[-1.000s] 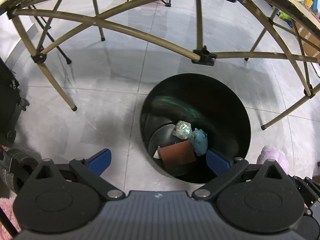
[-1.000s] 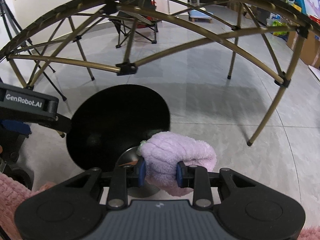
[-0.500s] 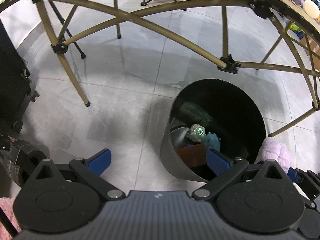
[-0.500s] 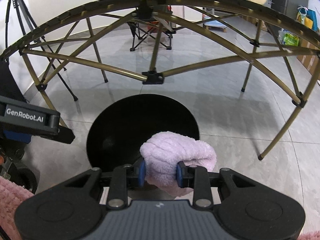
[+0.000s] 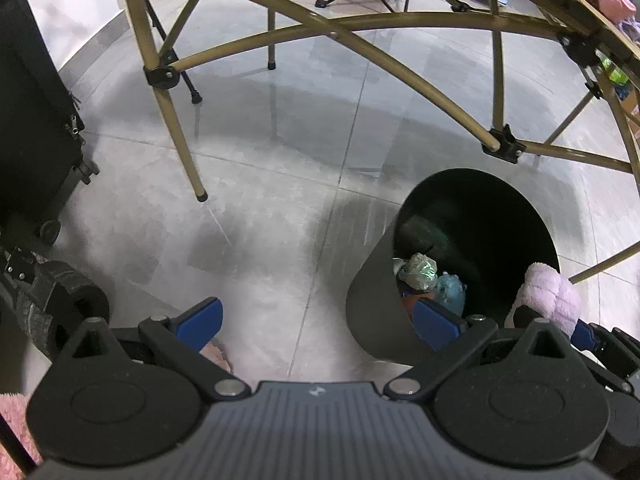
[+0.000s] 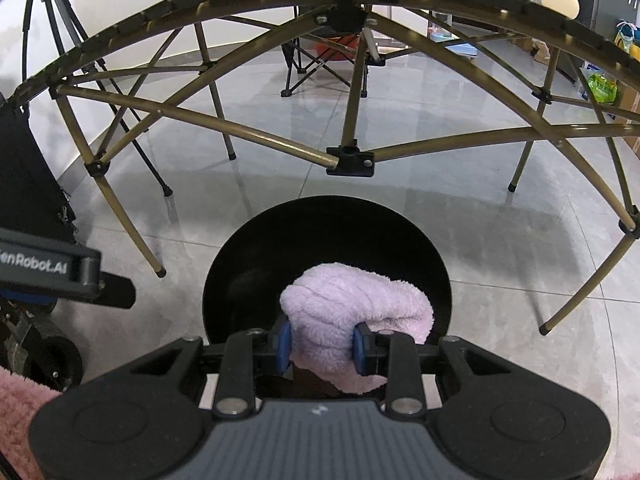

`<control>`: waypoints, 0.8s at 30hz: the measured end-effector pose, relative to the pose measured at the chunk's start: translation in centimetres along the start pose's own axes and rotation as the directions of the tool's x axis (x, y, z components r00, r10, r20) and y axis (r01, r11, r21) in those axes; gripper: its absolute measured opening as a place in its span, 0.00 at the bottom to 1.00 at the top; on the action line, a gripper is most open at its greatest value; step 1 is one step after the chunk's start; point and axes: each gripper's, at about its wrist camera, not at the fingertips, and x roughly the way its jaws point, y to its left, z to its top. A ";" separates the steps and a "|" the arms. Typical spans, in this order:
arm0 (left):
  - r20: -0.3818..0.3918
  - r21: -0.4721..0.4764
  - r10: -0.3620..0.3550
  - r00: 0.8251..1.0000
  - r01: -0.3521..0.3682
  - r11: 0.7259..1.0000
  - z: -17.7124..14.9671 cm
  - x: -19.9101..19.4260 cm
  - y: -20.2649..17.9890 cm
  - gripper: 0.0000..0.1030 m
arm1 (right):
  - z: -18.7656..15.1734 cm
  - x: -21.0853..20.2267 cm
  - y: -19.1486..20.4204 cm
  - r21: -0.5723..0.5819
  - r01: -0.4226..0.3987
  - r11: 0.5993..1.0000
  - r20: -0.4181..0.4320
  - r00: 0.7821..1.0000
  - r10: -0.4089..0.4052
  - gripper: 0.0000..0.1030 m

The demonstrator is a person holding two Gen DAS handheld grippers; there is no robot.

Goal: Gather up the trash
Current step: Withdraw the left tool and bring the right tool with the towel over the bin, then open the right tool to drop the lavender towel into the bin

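- You held the right hand-held gripper (image 6: 322,346) pinched on a lilac fluffy cloth (image 6: 356,316), with one blue pad on each side of the bundle.
- The cloth hung over the near part of the black trash bin's (image 6: 400,240) mouth; in the left wrist view the cloth (image 5: 550,294) sat at the right rim of the bin (image 5: 376,320), so I judge it was not fully over the middle.
- Your left hand-held gripper (image 5: 318,320) was spread wide and carried nothing; it hovered to the left of the bin, above the floor (image 5: 260,200).
- Inside the bin there were already a crumpled greenish wrapper (image 5: 418,268), a blue crumpled piece (image 5: 450,288) beside it, and something brown-orange (image 5: 412,302) under them.
- The step in hand, as I judge it, was to drop the cloth into the bin. To do it well, you should bring the cloth more toward the middle of the bin before you part the pads, because a soft loose fold can catch on the rim and slide outside.
- Open the pads fully and at once; fluffy fabric may cling to one pad, so a small lift after releasing can help.
- The golden frame of the folding counter (image 6: 348,160) stood just behind the bin, so keep the gripper on the near side of it.
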 end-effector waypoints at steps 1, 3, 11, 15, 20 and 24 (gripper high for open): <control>0.000 -0.004 0.002 1.000 -0.002 1.000 0.0 0.0 0.2 1.00 | 0.1 0.2 0.1 0.000 -0.002 1.000 -0.002 1.000 0.002 0.28; -0.001 -0.012 0.006 1.000 -0.006 1.000 0.1 0.1 0.5 1.00 | 0.3 0.5 0.4 -0.002 -0.006 1.000 -0.006 1.000 0.006 0.28; -0.011 -0.044 0.024 1.000 -0.025 0.999 0.2 0.4 1.8 1.00 | 1.1 2.0 1.1 -0.003 -0.013 1.000 -0.028 1.000 0.013 0.28; -0.015 -0.054 0.032 0.999 -0.033 0.998 0.2 0.6 2.2 1.00 | 1.3 2.5 1.1 0.004 -0.014 1.000 -0.038 0.999 0.014 0.28; -0.017 -0.054 0.034 0.999 -0.035 0.998 0.2 0.6 2.4 1.00 | 1.5 3.1 1.0 0.022 -0.017 1.000 -0.049 0.999 0.018 0.28; -0.017 -0.055 0.034 0.999 -0.035 0.998 0.2 0.6 2.4 1.00 | 1.4 3.3 1.0 0.026 -0.022 0.999 -0.054 0.998 0.024 0.28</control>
